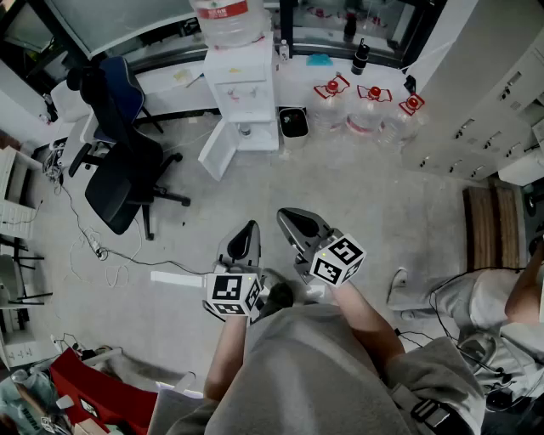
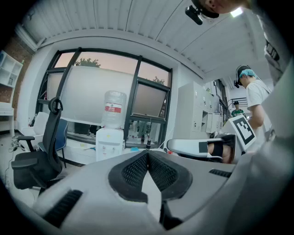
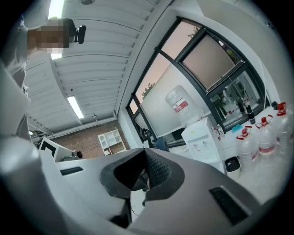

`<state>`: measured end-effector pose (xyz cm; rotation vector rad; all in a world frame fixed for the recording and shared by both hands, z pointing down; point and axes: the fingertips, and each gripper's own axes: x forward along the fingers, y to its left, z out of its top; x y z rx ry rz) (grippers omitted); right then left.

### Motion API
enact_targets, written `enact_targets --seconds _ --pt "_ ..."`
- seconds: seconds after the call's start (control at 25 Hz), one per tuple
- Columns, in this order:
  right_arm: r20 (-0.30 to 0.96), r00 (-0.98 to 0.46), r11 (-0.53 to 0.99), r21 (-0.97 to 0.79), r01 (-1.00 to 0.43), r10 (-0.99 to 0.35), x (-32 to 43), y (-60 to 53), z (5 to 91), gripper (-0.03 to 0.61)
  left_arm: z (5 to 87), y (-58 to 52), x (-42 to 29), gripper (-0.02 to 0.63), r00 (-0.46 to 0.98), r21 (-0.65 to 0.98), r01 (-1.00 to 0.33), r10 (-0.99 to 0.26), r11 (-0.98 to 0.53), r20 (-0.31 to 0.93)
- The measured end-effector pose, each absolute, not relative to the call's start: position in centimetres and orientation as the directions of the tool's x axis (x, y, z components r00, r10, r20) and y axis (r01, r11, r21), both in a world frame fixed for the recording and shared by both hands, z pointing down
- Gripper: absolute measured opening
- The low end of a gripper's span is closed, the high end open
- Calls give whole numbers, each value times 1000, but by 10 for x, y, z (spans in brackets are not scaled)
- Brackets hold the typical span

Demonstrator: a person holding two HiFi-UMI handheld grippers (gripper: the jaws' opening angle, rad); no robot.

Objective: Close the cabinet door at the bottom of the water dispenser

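While the cabinet door (image 1: 217, 151) is hanging open, swung left at the bottom of the water dispenser (image 1: 245, 93) by the floor's far edge, the left tool (image 1: 252, 229) and right tool (image 1: 287, 217) are pointing toward it from well back, both pinched together and empty. The left one is sitting slightly nearer. Only the head view is showing the door.

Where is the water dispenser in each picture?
Head view: the water dispenser is at the top middle, with its bottom door swung open.
Left gripper view: the water dispenser is left of centre, in front of the window.
Right gripper view: the water dispenser is right of centre, below the window.
Shared landmark: the bottle with a red label standing on top of it.
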<state>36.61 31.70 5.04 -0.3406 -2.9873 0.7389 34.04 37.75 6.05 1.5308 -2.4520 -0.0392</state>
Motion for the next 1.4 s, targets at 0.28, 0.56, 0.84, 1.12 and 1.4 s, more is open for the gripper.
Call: enact_targets --seconds 0.28,0.56,0.84,1.12,1.4 --pt "-31 -973 898 -381 221 227 456 346 41 9 49 394 440 8 -429 62 -894 -887 444 170" --pt "-25 -983 903 -391 179 184 515 363 42 9 44 412 496 8 -431 49 -893 -881 448 197" --pt "-9 -981 891 -418 178 192 522 372 58 11 56 431 500 8 -449 53 -882 -870 468 206" --pt "76 -976 897 -413 157 206 486 395 86 11 64 447 452 8 -458 106 -872 -874 477 165" --pt "117 -979 902 -419 105 169 407 412 88 11 65 470 363 8 -440 146 -877 -886 459 146"
